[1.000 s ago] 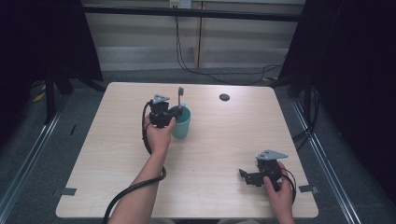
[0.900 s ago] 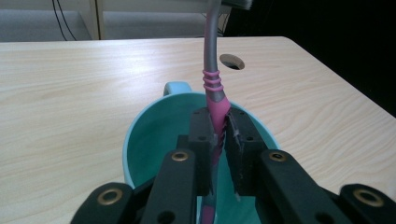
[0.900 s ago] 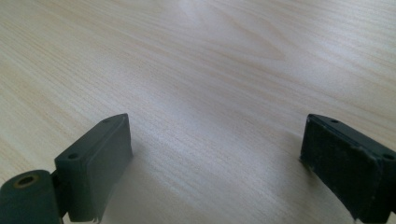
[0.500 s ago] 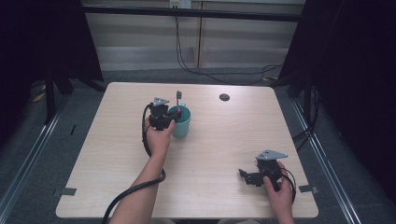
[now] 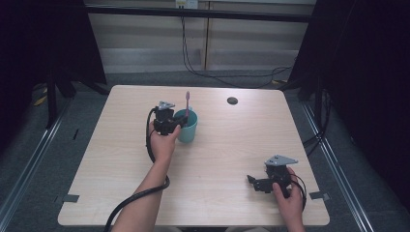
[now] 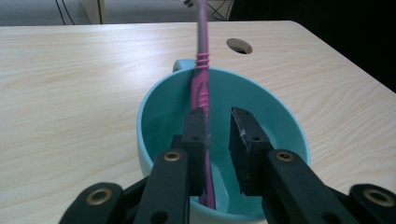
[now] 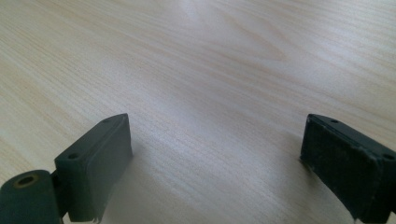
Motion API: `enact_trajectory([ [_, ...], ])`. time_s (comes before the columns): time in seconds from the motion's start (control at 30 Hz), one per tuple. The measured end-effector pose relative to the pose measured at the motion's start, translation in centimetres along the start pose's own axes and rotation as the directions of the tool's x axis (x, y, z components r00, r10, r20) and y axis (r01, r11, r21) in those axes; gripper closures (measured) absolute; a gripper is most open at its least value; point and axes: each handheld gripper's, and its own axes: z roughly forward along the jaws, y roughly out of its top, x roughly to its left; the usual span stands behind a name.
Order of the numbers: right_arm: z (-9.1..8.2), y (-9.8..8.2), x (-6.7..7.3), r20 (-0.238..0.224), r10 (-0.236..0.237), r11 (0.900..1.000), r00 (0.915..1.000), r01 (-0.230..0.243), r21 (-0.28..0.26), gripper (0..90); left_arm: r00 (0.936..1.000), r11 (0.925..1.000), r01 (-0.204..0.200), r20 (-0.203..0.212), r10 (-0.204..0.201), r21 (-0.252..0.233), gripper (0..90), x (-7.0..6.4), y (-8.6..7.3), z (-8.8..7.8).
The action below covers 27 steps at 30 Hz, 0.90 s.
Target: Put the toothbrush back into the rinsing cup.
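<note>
Between the slightly parted jaws of the left gripper (image 6: pixel 217 122), just opened, a pink toothbrush (image 6: pixel 201 77) is seen upright inside a teal cup (image 6: pixel 161 105), touching one jaw. Well apart, the right gripper (image 7: pixel 215 154) is held wide open over the table (image 7: pixel 196 56).

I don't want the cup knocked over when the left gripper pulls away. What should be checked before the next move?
1. Toothbrush stands in the cup, leaning on its far rim: ok.
2. Left gripper jaws have just been opening; a gap shows on the right, the brush still lies against the left pad: not ok.
3. Cup upright on the table: ok.
4. Jaw tips clear of the cup's inner wall: cannot tell.
5. Right gripper open, parked over bare table, away from the cup: ok.
</note>
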Motion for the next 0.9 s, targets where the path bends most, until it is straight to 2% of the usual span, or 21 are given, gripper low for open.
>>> enact_trajectory([
  [0.23,0.0,0.0,0.0,0.001,0.002,1.000,1.0000,-0.002,0.002,8.1,0.9999,0.9999,-0.012,-0.004,0.012,-0.001,71.2,-0.3,0.3,-0.4],
  [0.5,0.0,0.0,0.1,-0.001,0.005,1.000,1.0000,-0.005,0.005,8.1,0.9996,0.9995,-0.028,-0.007,0.028,-0.013,62.1,-0.2,0.9,-1.6],
  [0.7,0.0,0.1,0.0,-0.002,-0.002,1.000,1.0000,0.002,0.002,8.1,0.9996,0.9993,-0.029,-0.007,0.028,-0.025,49.6,0.1,1.2,-2.3],
  [0.9,0.1,0.1,0.0,-0.001,0.001,1.000,1.0000,-0.001,0.004,8.1,0.9993,0.9987,-0.034,0.012,0.034,-0.037,40.1,0.2,1.4,-2.8],
])
